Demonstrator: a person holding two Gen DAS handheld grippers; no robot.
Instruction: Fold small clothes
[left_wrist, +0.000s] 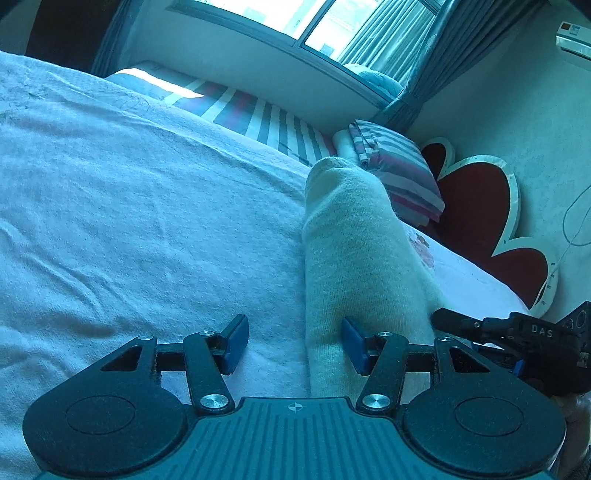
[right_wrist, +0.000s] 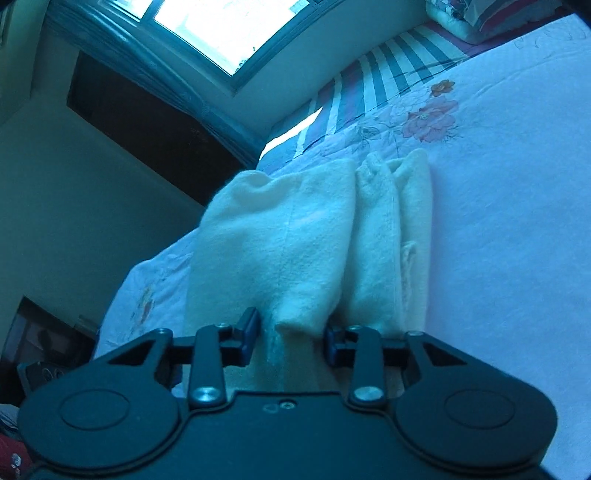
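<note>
Left wrist view: our left gripper hovers spread over the bedspread, its right pad touching the near end of a cream knit garment already gathered into a long narrow strip, nothing pinched. The right gripper enters low from the side. In the right wrist view that gripper also stands apart, a raised fold of the garment between its pads. We judge the next fold wants both grippers closing on matching near corners through all layers, then carrying the end evenly toward the far edge, beside the striped pillow, so the strip does not splay.
</note>
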